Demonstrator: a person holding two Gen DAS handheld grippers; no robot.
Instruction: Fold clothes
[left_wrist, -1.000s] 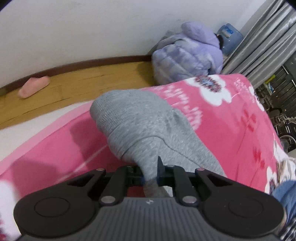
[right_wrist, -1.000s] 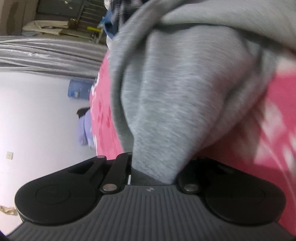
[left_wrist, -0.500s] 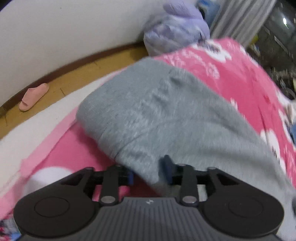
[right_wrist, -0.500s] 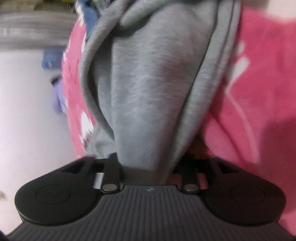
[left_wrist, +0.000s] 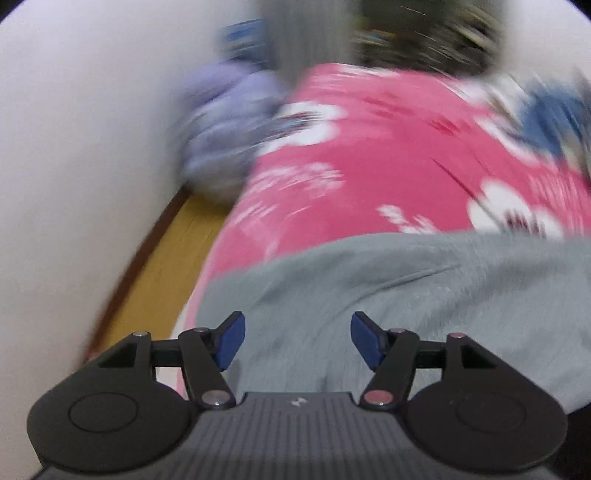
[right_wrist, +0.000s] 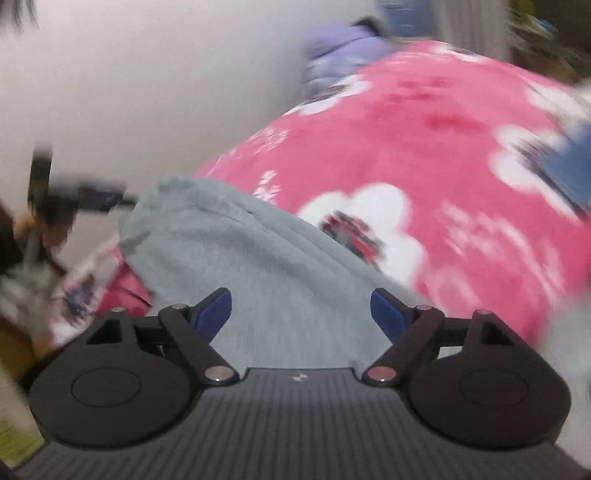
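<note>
Presently, my inventory. Blanket (left_wrist: 388, 155): pink, flowered, filling the far field from ten to two o'clock. Sweater (left_wrist: 406, 295): grey, lying on the blanket at six o'clock in both views, its near edge lumpy; I judge the fold could slump or skew if dragged. Left gripper (left_wrist: 297, 341): jaws opening, wide, nothing pinched. Right gripper (right_wrist: 301, 314): likewise opening, wide; cloth could snag its blue pads (right_wrist: 386, 314).

A pink flowered blanket (left_wrist: 388, 155) lies beside a lilac padded jacket (left_wrist: 225, 122).
</note>
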